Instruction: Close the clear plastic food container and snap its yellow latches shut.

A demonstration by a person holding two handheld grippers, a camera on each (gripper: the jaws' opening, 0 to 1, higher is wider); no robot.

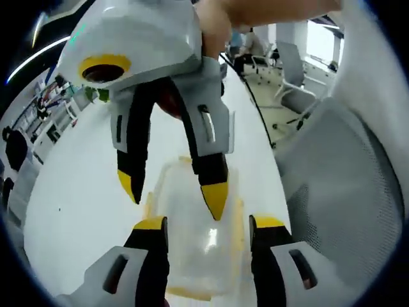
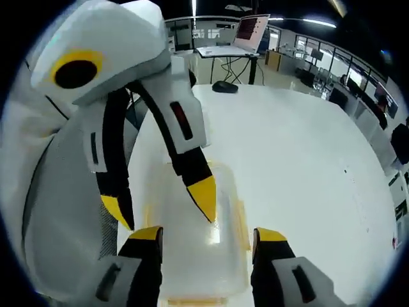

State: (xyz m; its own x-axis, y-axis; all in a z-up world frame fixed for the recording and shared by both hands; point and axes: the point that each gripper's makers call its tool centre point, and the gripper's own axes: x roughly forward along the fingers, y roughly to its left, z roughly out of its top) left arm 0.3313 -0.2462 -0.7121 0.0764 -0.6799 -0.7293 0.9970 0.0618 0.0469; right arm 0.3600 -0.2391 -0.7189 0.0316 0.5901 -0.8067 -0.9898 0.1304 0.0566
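Note:
A clear plastic food container lies on the white table, with yellow latches along its sides. Its lid seems to rest on top; I cannot tell whether the latches are snapped. My left gripper stands open, its jaws on either side of the container. The right gripper comes in from above, open, one yellow fingertip over the lid. In the right gripper view the container sits between the open right gripper, and the left gripper hangs open over it, one yellow fingertip on or just above the lid.
A grey mesh chair stands close to the table's edge beside the container. A laptop and a mouse sit at the table's far end. Wide bare tabletop stretches beyond the container.

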